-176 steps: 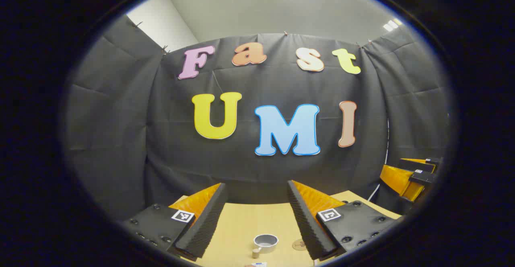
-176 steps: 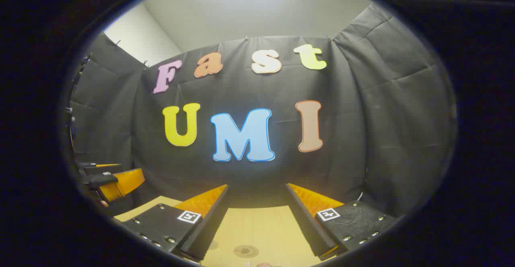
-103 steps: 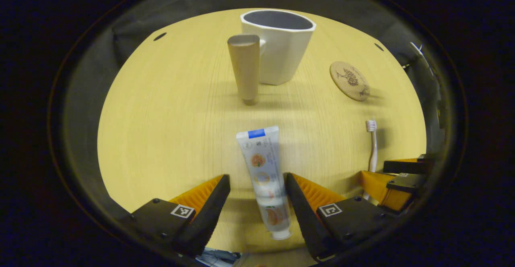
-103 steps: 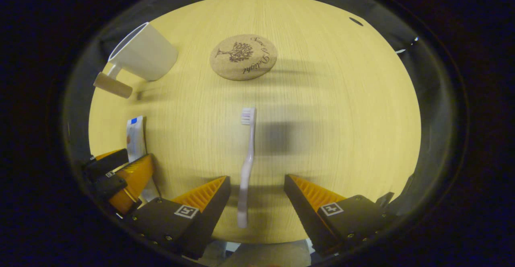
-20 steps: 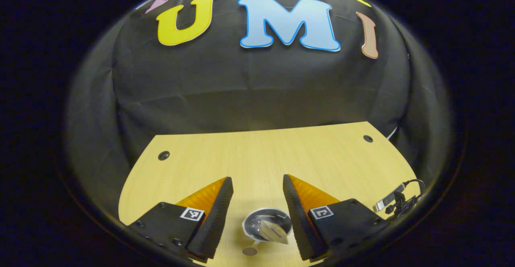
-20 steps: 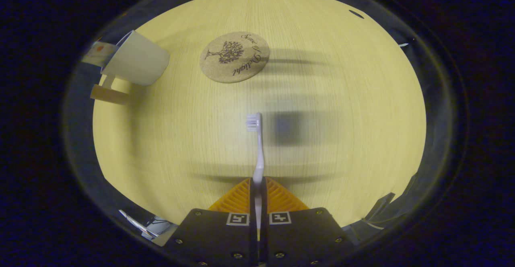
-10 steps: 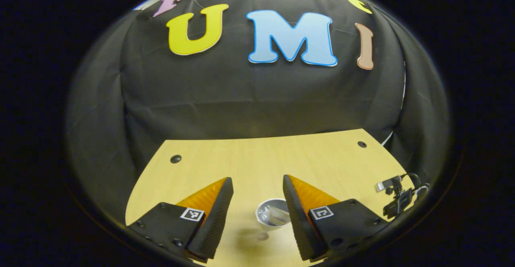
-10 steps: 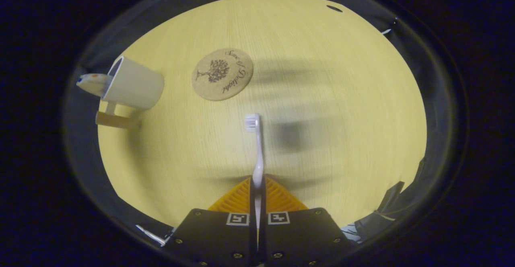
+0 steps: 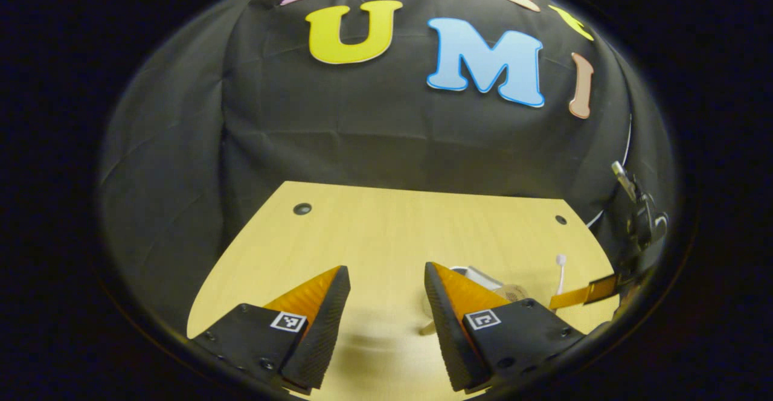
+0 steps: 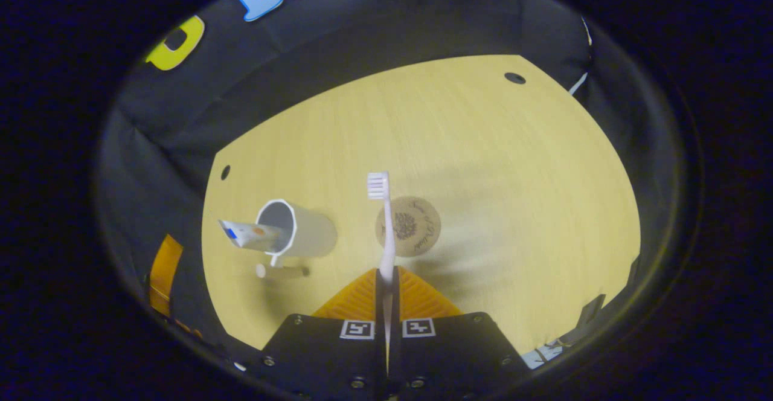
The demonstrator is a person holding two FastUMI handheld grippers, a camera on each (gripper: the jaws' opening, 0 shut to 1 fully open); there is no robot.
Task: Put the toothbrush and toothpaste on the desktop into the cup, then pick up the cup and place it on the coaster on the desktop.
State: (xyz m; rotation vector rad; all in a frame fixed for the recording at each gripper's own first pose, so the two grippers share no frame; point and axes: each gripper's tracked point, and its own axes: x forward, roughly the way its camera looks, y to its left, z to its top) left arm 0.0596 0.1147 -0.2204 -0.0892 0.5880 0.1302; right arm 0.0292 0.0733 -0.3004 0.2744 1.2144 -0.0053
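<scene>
In the right gripper view my right gripper [image 10: 386, 275] is shut on the handle of a white toothbrush [image 10: 386, 232], held above the desktop with its bristles pointing away from me. A white cup [image 10: 305, 230] with a wooden handle stands to its left, and the toothpaste tube [image 10: 247, 235] sticks out over the cup's rim. The round cork coaster [image 10: 416, 226] lies right of the cup, behind the brush. My left gripper [image 9: 385, 273] hangs open above the table with nothing between its fingers. Its right finger hides most of the cup [image 9: 480, 276]; the coaster [image 9: 514, 293] and toothbrush [image 9: 560, 270] lie beyond.
The light wooden desktop [image 10: 495, 141] has small dark holes [image 10: 514, 78] near its far corners and ends at the black cloth wall. An orange finger of the left gripper [image 10: 159, 274] sits at the table's left edge. A cable and clip [image 9: 634, 208] hang at the right.
My right gripper has lifted and tipped up with the toothbrush, bringing the cup and coaster closer. My left gripper has swung left, away from the cup, still open.
</scene>
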